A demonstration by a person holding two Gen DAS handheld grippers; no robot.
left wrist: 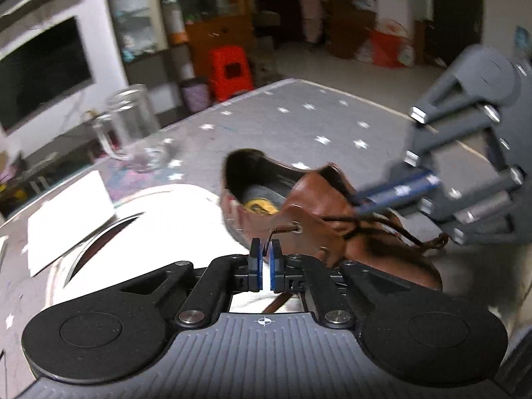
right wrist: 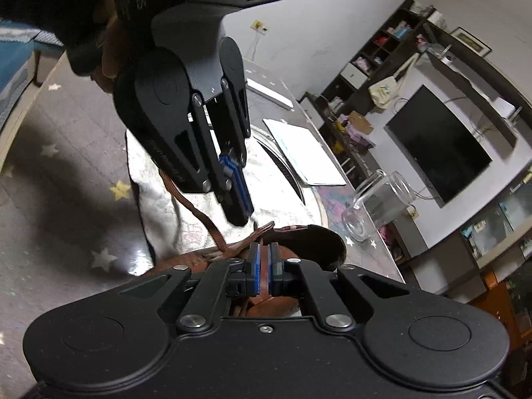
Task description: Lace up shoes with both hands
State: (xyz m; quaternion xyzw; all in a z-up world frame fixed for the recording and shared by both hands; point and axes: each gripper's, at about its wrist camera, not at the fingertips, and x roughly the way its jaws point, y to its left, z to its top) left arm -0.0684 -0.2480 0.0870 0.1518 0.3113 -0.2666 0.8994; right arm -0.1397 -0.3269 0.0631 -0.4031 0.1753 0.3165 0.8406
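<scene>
The brown leather shoe [left wrist: 319, 229] lies on the star-patterned bench [left wrist: 299, 123]. The left tongs [left wrist: 265, 259] pinch one brown lace end [left wrist: 282, 231] nearly closed, probably to keep it taut. The right tongs [right wrist: 265, 267] clamp a brown strip, seemingly the other lace [right wrist: 264, 276], for opposing tension.

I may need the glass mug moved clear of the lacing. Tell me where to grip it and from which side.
Grip the glass mug by its handle, coming from the table's open side. It stands upright, and the handle juts sideways away from the brown shoe, offering a narrow bar rather than a wide, slippery wall.
</scene>
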